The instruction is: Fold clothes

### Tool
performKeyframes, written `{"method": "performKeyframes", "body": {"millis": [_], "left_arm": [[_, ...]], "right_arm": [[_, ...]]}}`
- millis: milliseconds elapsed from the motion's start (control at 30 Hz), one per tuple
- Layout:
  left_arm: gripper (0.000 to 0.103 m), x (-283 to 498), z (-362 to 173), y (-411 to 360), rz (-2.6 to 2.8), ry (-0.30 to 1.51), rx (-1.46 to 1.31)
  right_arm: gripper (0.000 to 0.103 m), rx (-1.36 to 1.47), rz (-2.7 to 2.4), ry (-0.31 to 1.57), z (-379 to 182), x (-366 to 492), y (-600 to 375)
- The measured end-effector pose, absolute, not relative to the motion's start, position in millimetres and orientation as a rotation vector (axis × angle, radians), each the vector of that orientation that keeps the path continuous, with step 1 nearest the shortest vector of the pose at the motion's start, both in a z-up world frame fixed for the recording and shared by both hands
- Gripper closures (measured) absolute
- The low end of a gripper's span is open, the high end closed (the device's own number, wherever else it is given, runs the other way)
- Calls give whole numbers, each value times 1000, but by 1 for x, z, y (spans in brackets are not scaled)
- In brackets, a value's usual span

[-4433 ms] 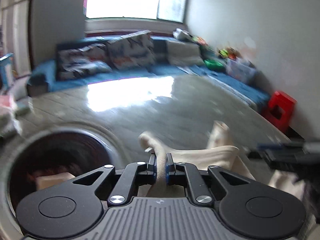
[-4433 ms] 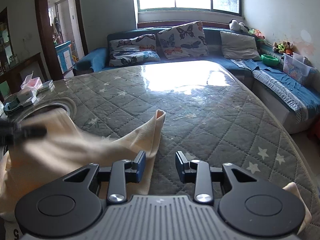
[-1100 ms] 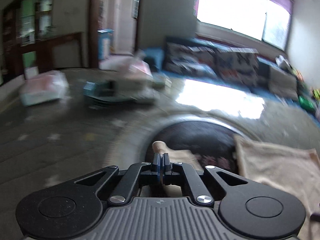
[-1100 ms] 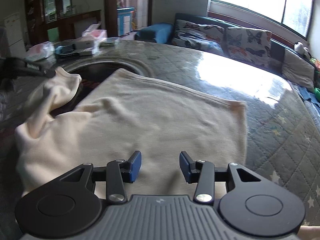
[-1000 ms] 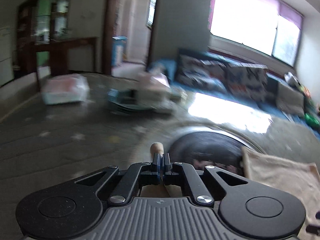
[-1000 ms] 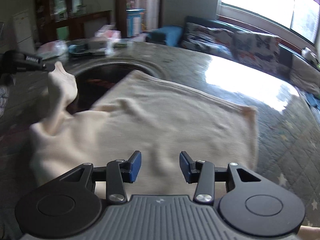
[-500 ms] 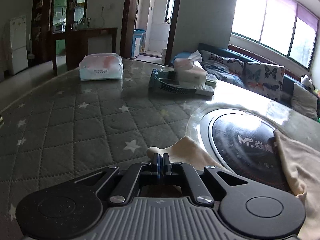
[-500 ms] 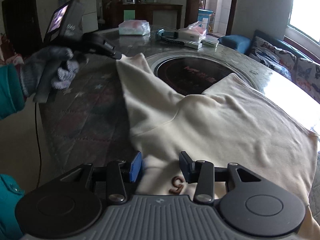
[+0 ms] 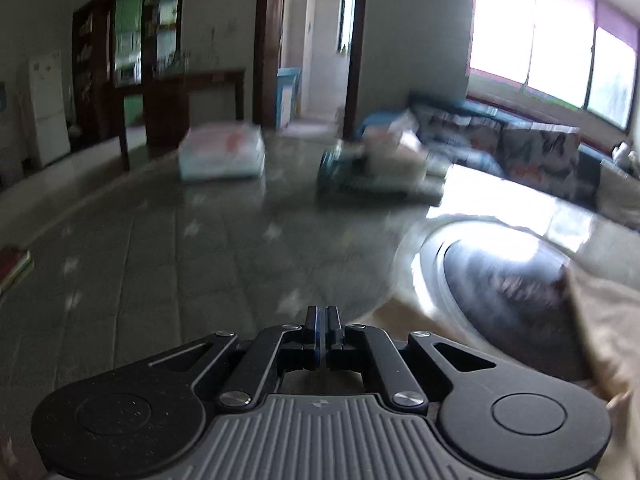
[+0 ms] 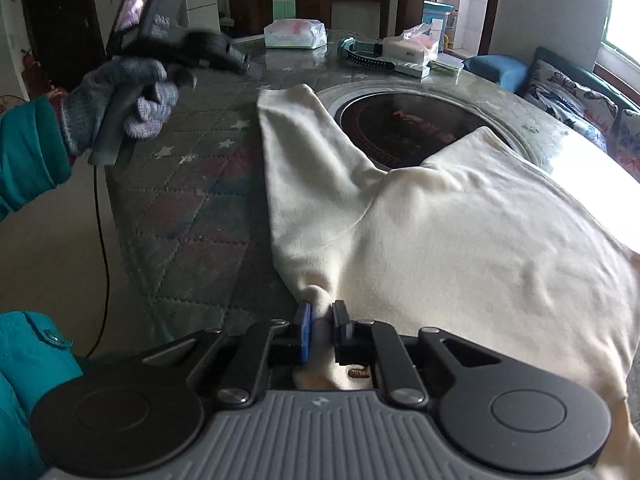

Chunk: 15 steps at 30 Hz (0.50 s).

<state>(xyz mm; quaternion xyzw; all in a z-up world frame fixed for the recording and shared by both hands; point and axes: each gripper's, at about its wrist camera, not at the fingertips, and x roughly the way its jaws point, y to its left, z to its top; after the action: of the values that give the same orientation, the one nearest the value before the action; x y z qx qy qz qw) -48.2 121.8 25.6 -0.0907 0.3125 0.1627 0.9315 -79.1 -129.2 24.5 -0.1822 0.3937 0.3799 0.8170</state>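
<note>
A cream sweatshirt point(image 10: 460, 232) lies spread on the star-quilted table point(image 10: 192, 168), one sleeve point(image 10: 304, 152) stretched out flat towards the far left. My right gripper point(image 10: 320, 318) is at the near end of that sleeve; its jaws are closing and the pads press a bunch of the cream cloth. My left gripper point(image 10: 240, 60), held in a grey-gloved hand point(image 10: 132, 92), hovers a little left of the sleeve's cuff and apart from it. In the blurred left wrist view the left gripper point(image 9: 322, 316) is shut with no cloth showing between its fingers; the sweatshirt point(image 9: 608, 320) lies at the right.
A round black glass hob point(image 10: 404, 120) is set in the table, partly under the sweatshirt. A tissue pack point(image 10: 294, 34), a tissue box point(image 10: 412, 46) and a dark band-like thing point(image 10: 360, 54) sit at the far side. The table's edge point(image 10: 120, 216) runs along the left, a cable hanging beside it.
The right jaws have come together on the cloth at the sleeve's near end. The cuff is out of the left gripper and lies on the table; that gripper has drawn off to the left.
</note>
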Motion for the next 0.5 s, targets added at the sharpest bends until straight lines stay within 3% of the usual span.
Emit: {"method": "performKeyframes", "body": {"millis": [133,233,300,500], "left_arm": [[95,-45,24,126,313,677,-210],[83,-37,27,119,291,669,-176],[59,-29,28,116,269,664,-160],[59,-4,16,94,223,687,-54]], "right_arm": [[81,-422,832,825,27,-82,-127],[81,-420,845,812,32,-80,-125],[80,-391,849,803,37,-76,-124],[77,-356,819,781,31,-63,-112]]}}
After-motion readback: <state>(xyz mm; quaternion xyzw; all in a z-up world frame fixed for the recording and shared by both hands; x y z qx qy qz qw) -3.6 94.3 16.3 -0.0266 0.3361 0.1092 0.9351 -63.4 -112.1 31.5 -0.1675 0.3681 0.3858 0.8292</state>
